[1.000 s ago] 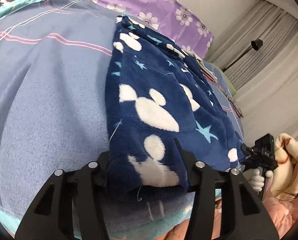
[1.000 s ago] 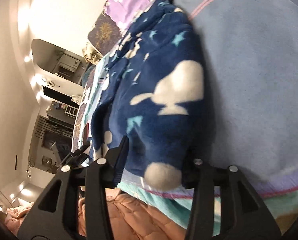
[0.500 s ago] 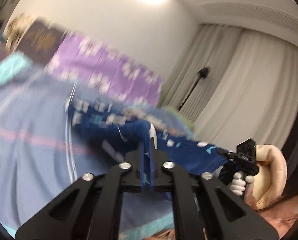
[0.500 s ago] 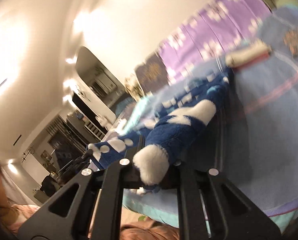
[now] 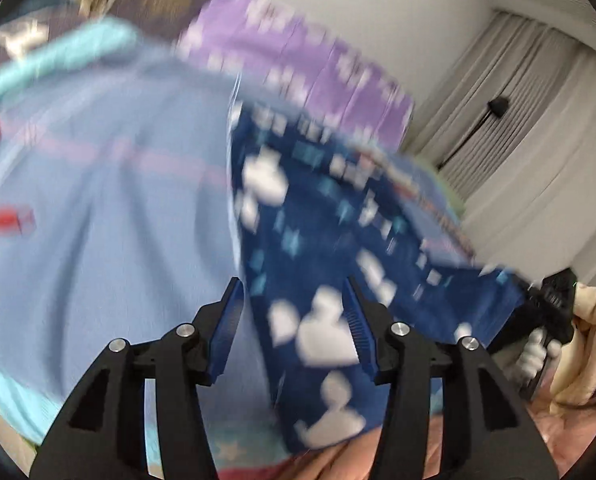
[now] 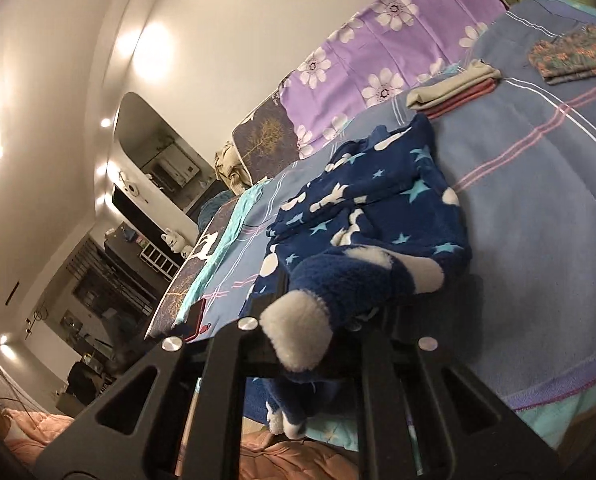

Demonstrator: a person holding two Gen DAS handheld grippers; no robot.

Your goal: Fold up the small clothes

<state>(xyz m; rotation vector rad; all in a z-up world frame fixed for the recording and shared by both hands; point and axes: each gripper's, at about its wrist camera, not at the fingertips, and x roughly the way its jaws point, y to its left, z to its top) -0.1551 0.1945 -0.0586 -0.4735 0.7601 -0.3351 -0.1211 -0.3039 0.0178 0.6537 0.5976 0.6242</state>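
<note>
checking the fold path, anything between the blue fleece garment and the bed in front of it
Nothing visible does. The blue fleece garment has bare blanket ahead; the folded piles lie far back near the pillows.

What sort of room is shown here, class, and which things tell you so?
Most likely a bedroom: a blue striped bedspread covers a bed, a purple flowered pillow lies at its head, and pale pleated curtains hang beside it.

One blue fleece garment (image 6: pixel 381 216), two folded piles (image 6: pixel 453 94) (far off), two pillows (image 6: pixel 377 52).
</note>
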